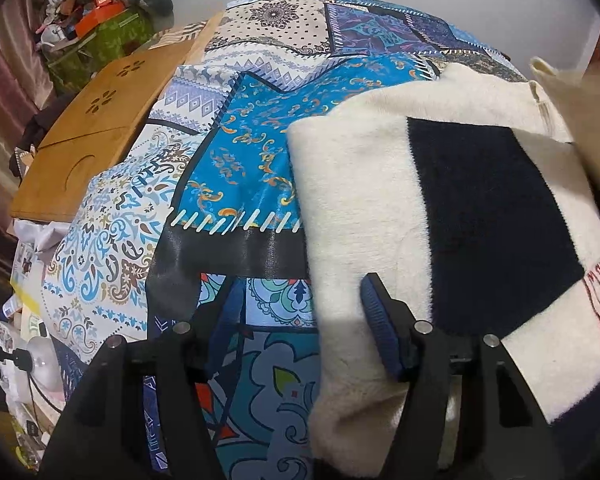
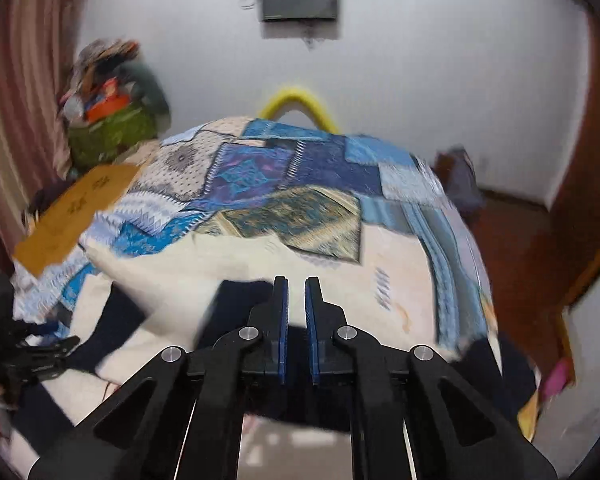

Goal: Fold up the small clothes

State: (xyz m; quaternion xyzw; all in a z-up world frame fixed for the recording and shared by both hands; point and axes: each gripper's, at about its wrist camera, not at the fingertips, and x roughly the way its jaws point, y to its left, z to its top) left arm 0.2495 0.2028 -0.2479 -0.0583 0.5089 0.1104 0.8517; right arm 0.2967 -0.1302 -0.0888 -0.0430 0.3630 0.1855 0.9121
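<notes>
A cream fleece garment [image 1: 356, 184] with a large navy block [image 1: 488, 216] and red stitching lies on the patchwork bedspread [image 1: 236, 152]. My left gripper [image 1: 300, 320] is open; its right finger rests over the garment's left edge and its left finger is over the bedspread. In the right wrist view the same garment [image 2: 172, 276] lies below and left of my right gripper [image 2: 296, 292], whose jaws stand nearly closed with a narrow gap and nothing visible between them. The view is motion-blurred. My left gripper [image 2: 32, 356] shows at the far left there.
A wooden lap tray [image 1: 96, 120] lies on the bed's left side. A green bag piled with clutter [image 1: 100, 36] stands behind it. Striped curtains [image 2: 16, 80] hang left. A yellow hoop [image 2: 296, 100] is beyond the bed. Wooden floor [image 2: 516, 248] lies to the right.
</notes>
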